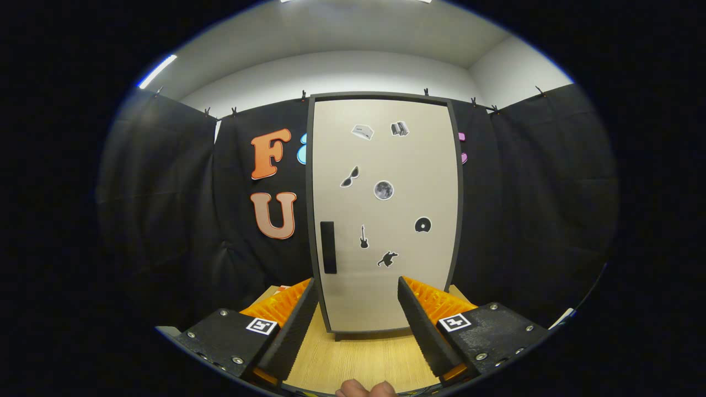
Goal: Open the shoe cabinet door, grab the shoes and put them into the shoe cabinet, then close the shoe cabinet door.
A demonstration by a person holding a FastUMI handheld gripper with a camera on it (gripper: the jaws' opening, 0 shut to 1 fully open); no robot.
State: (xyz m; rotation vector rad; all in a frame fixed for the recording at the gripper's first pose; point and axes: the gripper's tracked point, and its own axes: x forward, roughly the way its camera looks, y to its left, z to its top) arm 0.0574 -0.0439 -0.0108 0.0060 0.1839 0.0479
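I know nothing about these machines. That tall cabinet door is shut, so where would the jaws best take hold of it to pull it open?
Probably at the dark vertical handle near the left edge of the cabinet door. It is the one raised-looking part on a flat panel, narrow and upright. The gripper, its jaws open and holding nothing, would likely come straight on and close across the handle's width from both sides.

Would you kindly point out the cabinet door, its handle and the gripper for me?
cabinet door [386,220], gripper view, the shut door's pale panel among the stickers.
handle [328,247], gripper view, middle of the dark vertical bar.
gripper [357,295], gripper view, open, midway between its fingertips.
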